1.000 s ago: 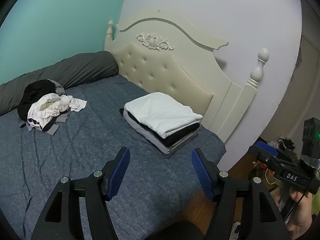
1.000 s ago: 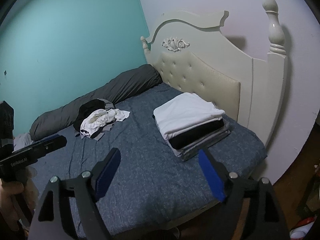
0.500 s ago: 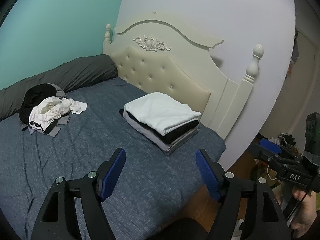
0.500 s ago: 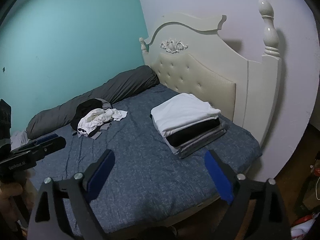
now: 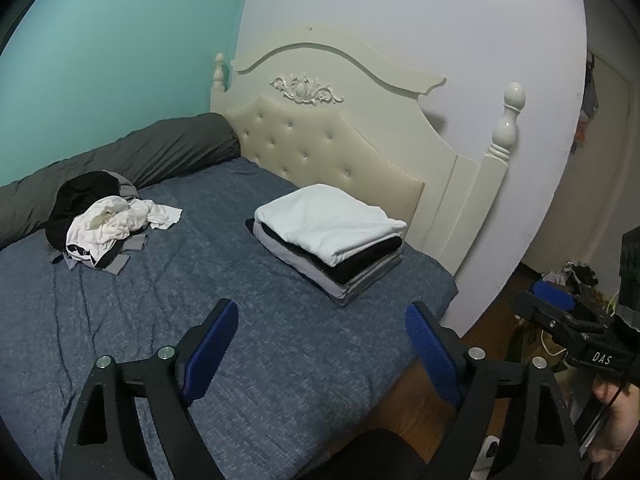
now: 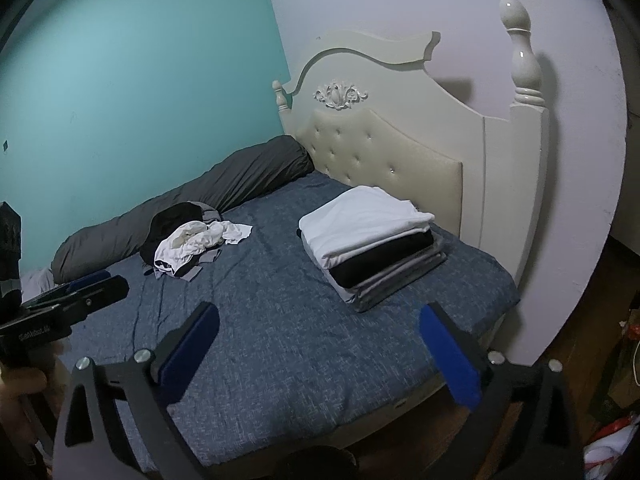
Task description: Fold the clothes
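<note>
From your left wrist view, your left gripper (image 5: 320,344) hangs over the blue bed (image 5: 280,352) with its jaws spread wide and nothing between them. The folded stack (image 5: 332,236) lies ahead, slightly right; the loose heap of clothes (image 5: 108,224) is far ahead to the left.

From your right wrist view, your right gripper (image 6: 320,344) is likewise spread apart and empty. The stack (image 6: 368,236) sits ahead, the heap (image 6: 192,240) ahead-left.

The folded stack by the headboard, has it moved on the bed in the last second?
No. The folded stack lies at the same spot before the headboard; only the cameras shifted.
</note>
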Motion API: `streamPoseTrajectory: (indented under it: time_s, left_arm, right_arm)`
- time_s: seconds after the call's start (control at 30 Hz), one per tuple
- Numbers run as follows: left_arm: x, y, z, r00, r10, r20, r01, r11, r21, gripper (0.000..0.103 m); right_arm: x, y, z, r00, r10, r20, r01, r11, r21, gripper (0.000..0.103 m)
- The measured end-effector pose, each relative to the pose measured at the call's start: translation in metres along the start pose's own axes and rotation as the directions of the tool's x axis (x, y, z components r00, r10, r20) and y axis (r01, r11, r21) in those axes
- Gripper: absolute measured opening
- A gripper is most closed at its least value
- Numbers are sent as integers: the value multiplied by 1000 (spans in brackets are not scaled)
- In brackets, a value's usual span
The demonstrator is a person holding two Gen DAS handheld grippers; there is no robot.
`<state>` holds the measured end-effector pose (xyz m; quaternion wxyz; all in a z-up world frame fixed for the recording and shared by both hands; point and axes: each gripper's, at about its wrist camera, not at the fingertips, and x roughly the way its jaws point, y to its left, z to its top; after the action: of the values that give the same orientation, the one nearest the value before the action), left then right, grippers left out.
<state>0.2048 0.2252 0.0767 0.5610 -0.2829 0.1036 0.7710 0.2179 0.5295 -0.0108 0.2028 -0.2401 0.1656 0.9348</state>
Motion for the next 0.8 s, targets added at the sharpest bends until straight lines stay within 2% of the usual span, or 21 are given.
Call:
streamPoseTrajectory:
  time_s: [0.2,0.4,0.8]
  left_arm:
    - [-7,-2,-2,1000,8,12,-8,1000,7,90]
    - [-10,-2,-4,1000,11,17,-11,1000,6,99]
    - [-13,0,-9,1000,11,16,-11,1000,11,103]
  right_arm:
    - [-4,1,-6,1000,-7,1,7,1000,6,102]
    - [-8,4,-6,1000,1,9,0,1000,-1,102]
    - [-11,7,-8,1000,-21,16,21,1000,-9,103]
